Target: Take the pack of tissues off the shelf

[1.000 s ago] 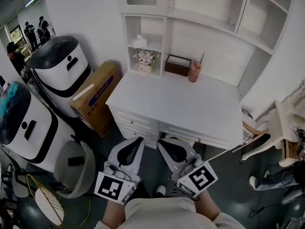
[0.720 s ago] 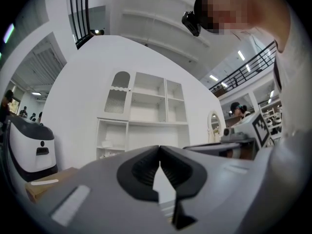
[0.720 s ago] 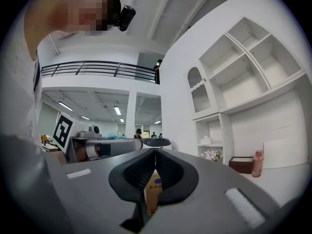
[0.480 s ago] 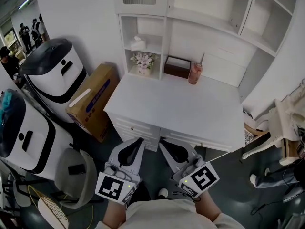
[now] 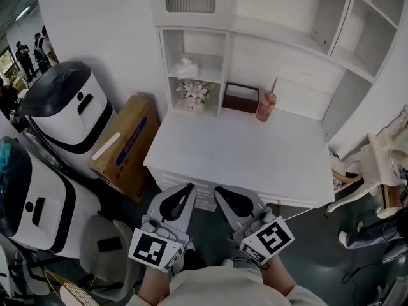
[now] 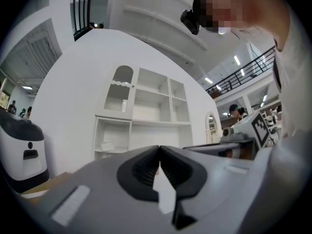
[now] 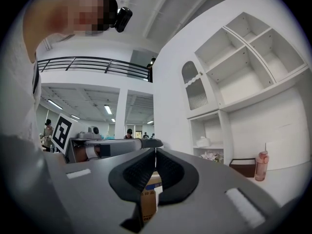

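Observation:
The pack of tissues (image 5: 187,68) is a white bundle on the low shelf of the white hutch, above a pot of flowers (image 5: 196,94). It also shows small in the left gripper view (image 6: 108,146) and the right gripper view (image 7: 203,142). My left gripper (image 5: 186,187) and right gripper (image 5: 220,190) are side by side just short of the desk's front edge, pointing level at the hutch. Both are shut, with nothing between the jaws (image 6: 159,147) (image 7: 155,151). The tissues are far ahead of both, across the full depth of the desk.
A white desk (image 5: 242,152) carries a brown open box (image 5: 240,98) and a pink bottle (image 5: 265,106) at its back. A cardboard carton (image 5: 124,146) leans at the desk's left, beside two white robots (image 5: 70,107). A wooden chair (image 5: 382,171) stands at the right.
Both grippers have moved forward together toward the desk, which now lies closer below them. The jaws have stayed shut.

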A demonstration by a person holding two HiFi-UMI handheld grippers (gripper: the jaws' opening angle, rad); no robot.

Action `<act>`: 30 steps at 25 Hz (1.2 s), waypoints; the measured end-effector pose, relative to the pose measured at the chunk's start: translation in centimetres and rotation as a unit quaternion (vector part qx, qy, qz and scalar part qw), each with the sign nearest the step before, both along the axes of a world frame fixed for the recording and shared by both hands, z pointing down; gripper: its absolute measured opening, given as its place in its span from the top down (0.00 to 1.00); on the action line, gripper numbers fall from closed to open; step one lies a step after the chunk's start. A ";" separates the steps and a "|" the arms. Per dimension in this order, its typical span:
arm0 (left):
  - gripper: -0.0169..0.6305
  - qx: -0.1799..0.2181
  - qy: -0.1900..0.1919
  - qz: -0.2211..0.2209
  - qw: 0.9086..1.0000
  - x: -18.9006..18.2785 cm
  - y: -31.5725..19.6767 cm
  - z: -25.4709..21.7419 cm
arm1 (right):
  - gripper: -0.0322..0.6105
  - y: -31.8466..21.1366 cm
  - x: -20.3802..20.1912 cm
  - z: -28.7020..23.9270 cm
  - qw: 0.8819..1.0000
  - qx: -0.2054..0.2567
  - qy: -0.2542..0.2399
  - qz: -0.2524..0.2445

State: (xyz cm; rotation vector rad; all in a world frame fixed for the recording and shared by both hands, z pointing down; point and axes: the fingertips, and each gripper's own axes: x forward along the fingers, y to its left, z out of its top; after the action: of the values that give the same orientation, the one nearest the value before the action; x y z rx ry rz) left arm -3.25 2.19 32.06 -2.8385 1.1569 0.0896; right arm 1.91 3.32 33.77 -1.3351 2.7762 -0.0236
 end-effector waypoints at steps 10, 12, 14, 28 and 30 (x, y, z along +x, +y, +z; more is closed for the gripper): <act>0.97 0.003 0.001 0.025 1.000 -3.3 -5.9 -0.1 | 0.94 -5.4 -3.5 0.0 1.000 0.000 -0.002 0.022; 0.97 0.004 0.001 0.030 1.000 -4.0 -6.8 -0.1 | 0.94 -6.2 -4.2 0.0 1.000 0.000 -0.004 0.027; 0.97 0.004 0.002 0.036 0.999 -4.6 -7.6 -0.2 | 0.94 -6.9 -4.9 0.0 0.999 0.000 -0.004 0.031; 0.97 -0.001 0.002 0.067 0.998 -7.5 -10.2 0.8 | 0.94 -8.9 -7.8 1.2 0.998 -0.014 -0.003 0.068; 0.97 -0.002 0.003 0.069 0.998 -7.5 -10.6 0.9 | 0.94 -9.2 -7.7 1.3 0.997 -0.015 -0.006 0.070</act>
State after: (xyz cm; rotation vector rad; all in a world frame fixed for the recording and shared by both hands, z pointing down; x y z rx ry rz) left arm -10.72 -8.38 33.00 -2.9210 0.9630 0.1024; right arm -5.76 -5.92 35.03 -1.5279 2.6770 -0.0670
